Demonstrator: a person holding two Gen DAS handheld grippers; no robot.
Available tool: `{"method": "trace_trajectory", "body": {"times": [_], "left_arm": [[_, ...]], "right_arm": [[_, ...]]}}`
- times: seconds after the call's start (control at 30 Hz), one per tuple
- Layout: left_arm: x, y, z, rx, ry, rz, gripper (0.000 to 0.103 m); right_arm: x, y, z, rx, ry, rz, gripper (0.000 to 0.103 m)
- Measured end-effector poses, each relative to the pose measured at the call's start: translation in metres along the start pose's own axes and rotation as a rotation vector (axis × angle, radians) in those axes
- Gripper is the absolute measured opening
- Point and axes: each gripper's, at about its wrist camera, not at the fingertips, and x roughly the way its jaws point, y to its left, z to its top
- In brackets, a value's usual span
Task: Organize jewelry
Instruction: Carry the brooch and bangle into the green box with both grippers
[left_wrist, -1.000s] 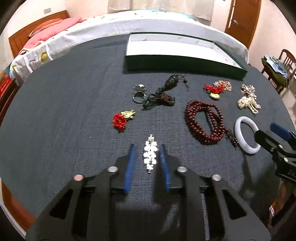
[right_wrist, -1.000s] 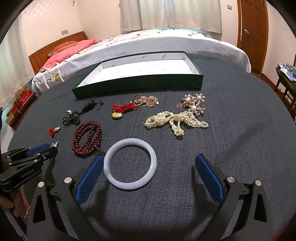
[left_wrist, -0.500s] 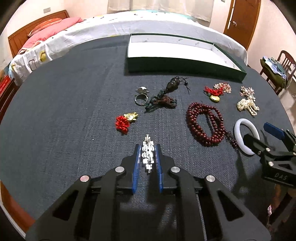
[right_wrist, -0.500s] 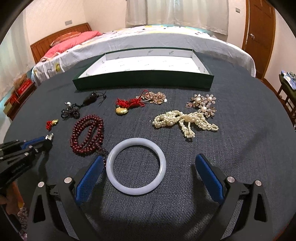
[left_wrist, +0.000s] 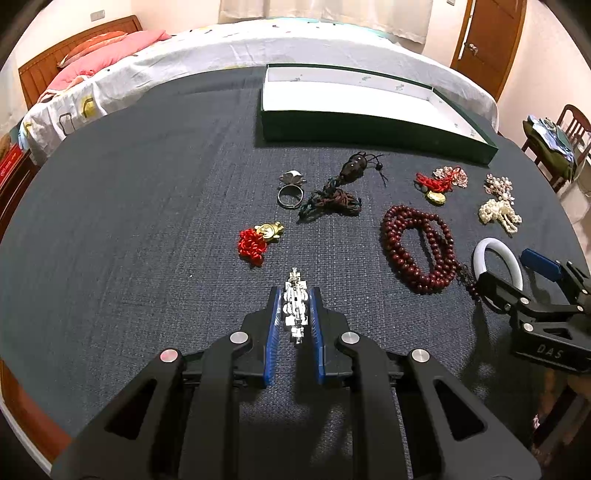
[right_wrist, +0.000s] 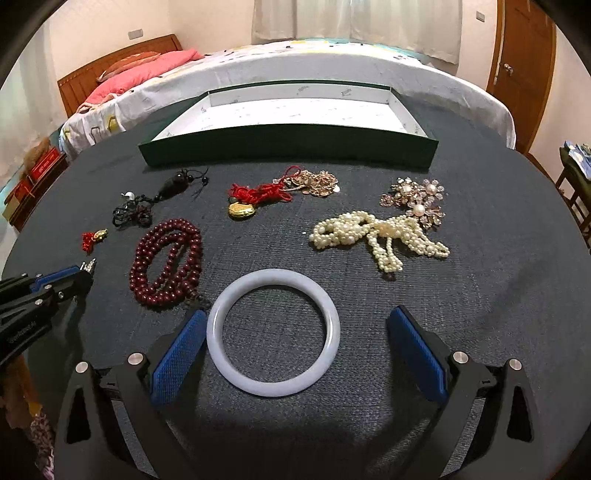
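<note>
My left gripper (left_wrist: 294, 291) is shut on a silver crystal ornament (left_wrist: 295, 314) that lies on the dark cloth, its blue pads pressing both long sides. The ornament's tip sticks out past the fingertips. My right gripper (right_wrist: 297, 314) stands open and low over a white bangle (right_wrist: 273, 387). Its left pad (right_wrist: 177, 354) is right beside the bangle's left edge and its right pad stands well clear. The green box (right_wrist: 288, 147) with a white inside sits at the back of the table. In the left wrist view the right gripper (left_wrist: 517, 273) covers the bangle's (left_wrist: 495, 245) near side.
Other jewelry lies between the grippers and the box: dark red beads (right_wrist: 166, 266), a pearl bundle (right_wrist: 369, 232), flower brooches (right_wrist: 413, 199), a red cord with gold locket (right_wrist: 251, 199), a dark corded pendant (left_wrist: 340, 188), a ring (left_wrist: 290, 195), a red knot charm (left_wrist: 255, 240). A bed stands behind.
The left jaws have closed from either side of the silver ornament onto it. The right gripper has edged forward around the bangle, still open.
</note>
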Motion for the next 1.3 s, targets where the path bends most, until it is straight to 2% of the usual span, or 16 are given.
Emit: {"method": "trace_trajectory", "body": {"times": [0.07,0.13,0.17,0.6,0.83,1.1,1.3], "left_arm": [[0.0,0.0,0.0,0.001,0.001,0.001,0.016],[0.001,0.0,0.0,0.002,0.001,0.003,0.016],[0.001,0.0,0.0,0.003,0.001,0.003,0.016],[-0.001,0.0,0.0,0.001,-0.007,0.005,0.016],[-0.011,-0.003,0.004,0.004,-0.031,0.0,0.016],[-0.023,-0.007,0.02,0.0,-0.06,-0.021,0.016],[-0.028,-0.014,0.045,0.013,-0.096,-0.041,0.016]], "right_arm": [[-0.002,0.0,-0.001,-0.006,-0.005,0.004,0.092],[-0.005,0.001,-0.001,-0.019,-0.018,0.017,0.079],[-0.006,0.003,-0.001,-0.03,-0.02,0.013,0.068],[-0.012,-0.002,-0.005,-0.024,-0.026,0.009,0.068],[-0.025,-0.007,0.001,-0.012,-0.061,0.009,0.068],[-0.038,-0.01,0.021,-0.008,-0.112,0.021,0.068],[-0.042,-0.018,0.046,0.013,-0.159,0.033,0.068]]}}
